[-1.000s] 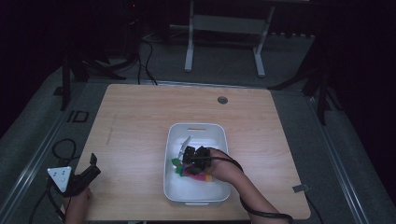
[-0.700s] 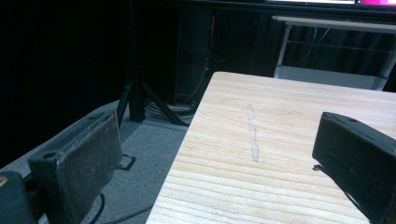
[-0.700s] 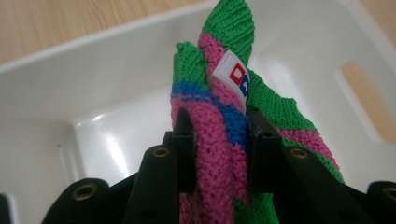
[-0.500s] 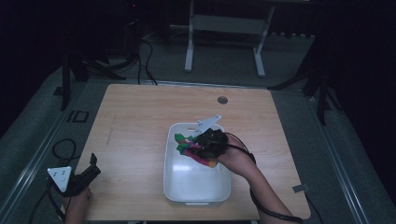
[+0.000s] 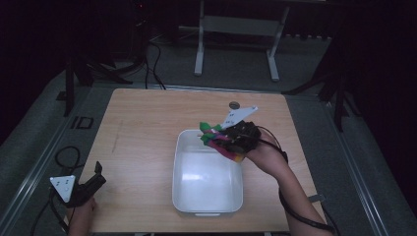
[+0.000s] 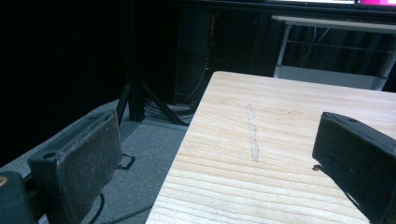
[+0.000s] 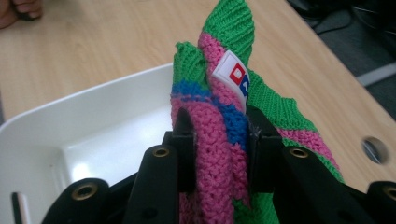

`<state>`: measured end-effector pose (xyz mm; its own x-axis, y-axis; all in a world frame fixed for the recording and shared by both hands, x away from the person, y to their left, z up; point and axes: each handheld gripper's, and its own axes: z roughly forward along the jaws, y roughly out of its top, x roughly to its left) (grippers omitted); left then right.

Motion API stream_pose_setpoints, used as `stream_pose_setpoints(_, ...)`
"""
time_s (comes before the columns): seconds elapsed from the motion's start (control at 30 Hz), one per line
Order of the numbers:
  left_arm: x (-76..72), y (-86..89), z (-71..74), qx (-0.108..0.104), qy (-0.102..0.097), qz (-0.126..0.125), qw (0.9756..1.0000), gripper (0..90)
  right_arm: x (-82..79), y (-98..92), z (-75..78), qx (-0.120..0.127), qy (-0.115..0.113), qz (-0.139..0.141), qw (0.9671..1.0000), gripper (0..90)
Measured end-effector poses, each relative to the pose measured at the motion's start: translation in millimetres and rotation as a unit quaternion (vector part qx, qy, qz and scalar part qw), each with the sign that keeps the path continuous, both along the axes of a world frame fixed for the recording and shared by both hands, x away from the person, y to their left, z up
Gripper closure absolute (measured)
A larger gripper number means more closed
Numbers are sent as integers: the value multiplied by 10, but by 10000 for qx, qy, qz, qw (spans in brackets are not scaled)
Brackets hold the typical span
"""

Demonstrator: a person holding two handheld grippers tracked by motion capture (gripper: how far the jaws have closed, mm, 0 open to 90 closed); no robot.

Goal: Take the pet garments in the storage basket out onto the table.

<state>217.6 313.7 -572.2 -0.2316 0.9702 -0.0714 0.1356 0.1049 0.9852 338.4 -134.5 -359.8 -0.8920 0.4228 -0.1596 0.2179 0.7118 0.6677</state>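
The right claw [image 5: 219, 139], clamping the knitted cloth [image 7: 219, 135] (pink, green, blue), is lifting it out of the white tub [image 5: 184, 196] toward the surface [image 5: 142, 128] beyond, while the left claw [image 5: 98, 176] is waiting wide open.

- Knitted cloth [image 7: 219, 121], striped pink, green and blue, white label sewn on; bunched, pinched between jaws, lifted above white tub's [image 5: 183, 147] far rim.

The right gripper [image 5: 221, 138] holds a knitted cloth [image 5: 214, 136] (pink, green) above the white tub's [image 5: 183, 194] far edge.
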Motion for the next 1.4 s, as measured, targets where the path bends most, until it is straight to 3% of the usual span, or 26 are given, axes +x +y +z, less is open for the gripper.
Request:
stream_pose_setpoints(0.37,4,-7,0,16,7,14,10000,18,107,-574,36,16,-99,-623,9980,695)
stream_pose_setpoints(0.7,7,-10,0,28,12,21,10000,18,144,-1144,-5,41,-93,-1246,9922,695)
stream_pose_setpoints(0.9,7,-10,0,35,14,18,10000,19,177,-1354,-86,28,-104,-1504,9886,695)
stream_pose_setpoints(1.1,6,-9,0,27,11,17,10000,19,266,-1401,-280,-27,6,-1672,9859,694)
stream_pose_setpoints(1.2,6,-10,0,28,11,16,10000,18,337,-1384,-435,-230,49,-1737,9845,694)
stream_pose_setpoints(1.4,6,-9,0,40,13,2,10000,18,493,-1360,-766,-350,297,-1861,9815,694)
